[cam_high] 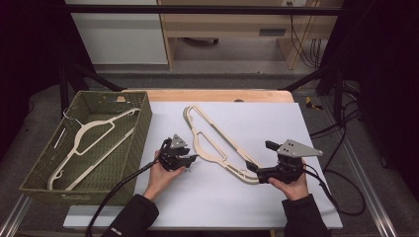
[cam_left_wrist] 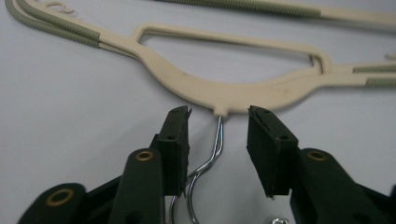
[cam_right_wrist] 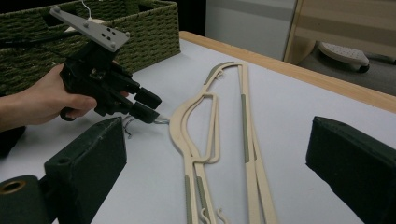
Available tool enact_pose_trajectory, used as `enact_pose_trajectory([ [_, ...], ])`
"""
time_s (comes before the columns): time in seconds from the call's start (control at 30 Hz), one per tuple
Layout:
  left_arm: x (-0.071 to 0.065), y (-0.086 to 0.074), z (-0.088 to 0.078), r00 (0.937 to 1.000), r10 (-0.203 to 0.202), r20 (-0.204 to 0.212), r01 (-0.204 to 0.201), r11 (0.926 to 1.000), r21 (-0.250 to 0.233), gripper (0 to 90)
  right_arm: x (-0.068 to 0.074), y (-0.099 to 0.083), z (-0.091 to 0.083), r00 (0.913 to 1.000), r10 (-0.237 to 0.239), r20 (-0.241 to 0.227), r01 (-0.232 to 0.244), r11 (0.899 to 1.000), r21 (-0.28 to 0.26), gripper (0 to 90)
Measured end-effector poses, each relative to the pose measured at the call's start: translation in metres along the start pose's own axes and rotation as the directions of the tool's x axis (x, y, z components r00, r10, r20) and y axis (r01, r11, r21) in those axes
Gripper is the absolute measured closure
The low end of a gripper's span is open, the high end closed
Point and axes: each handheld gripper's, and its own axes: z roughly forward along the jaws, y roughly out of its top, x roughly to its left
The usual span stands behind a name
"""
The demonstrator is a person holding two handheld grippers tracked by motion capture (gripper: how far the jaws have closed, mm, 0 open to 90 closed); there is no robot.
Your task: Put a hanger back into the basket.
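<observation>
One cream hanger (cam_high: 91, 140) already lies in the woven basket (cam_high: 143, 126); a second hanger (cam_high: 217, 148) waits on the desk (cam_high: 276, 123). The left gripper (cam_left_wrist: 218, 128) straddles its wire hook (cam_left_wrist: 215, 144), jaws released; the right gripper (cam_high: 258, 170) hovers spread by its end.

At the bottom of the left gripper view the metal hook (cam_left_wrist: 205, 163) runs off the frame edge; in the right gripper view the cream hanger (cam_right_wrist: 210, 140) is cut at the bottom; the right claw (cam_right_wrist: 224, 172) shows partly, its outer jaw clipped at lower right.
</observation>
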Motion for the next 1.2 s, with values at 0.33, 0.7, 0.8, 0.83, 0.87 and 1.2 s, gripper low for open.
enact_pose_trajectory([
  [0.33,-0.001,-0.004,0.013,0.9988,0.048,-0.004,-0.048,0.9981,0.037,73.7,0.000,0.000,-0.001,1.0000,0.000,-0.003,0.000,1.000,-0.004,5.7],
  [0.7,0.001,-0.002,0.013,0.9955,0.071,0.064,-0.074,0.9958,0.054,87.7,0.000,-0.001,0.003,1.0000,-0.002,-0.008,0.002,1.000,0.007,5.7],
  [0.8,0.000,-0.001,0.011,0.9952,0.070,0.069,-0.074,0.9956,0.058,88.3,0.001,-0.001,0.005,0.9999,-0.004,-0.012,0.004,1.000,0.014,5.7],
  [0.83,0.000,0.000,0.011,0.9951,0.070,0.069,-0.074,0.9956,0.058,88.4,0.001,-0.002,0.006,0.9999,-0.005,-0.013,0.005,1.000,0.015,5.7],
  [0.87,0.000,0.000,0.009,0.9941,0.081,0.072,-0.085,0.9943,0.063,88.6,0.001,-0.002,0.007,0.9999,-0.002,-0.017,0.002,1.000,0.017,5.7],
  [1.2,-0.006,0.010,-0.013,0.9951,0.080,0.058,-0.084,0.9938,0.072,89.1,0.008,-0.005,0.023,0.9993,-0.017,-0.033,0.019,0.999,0.046,6.6],
])
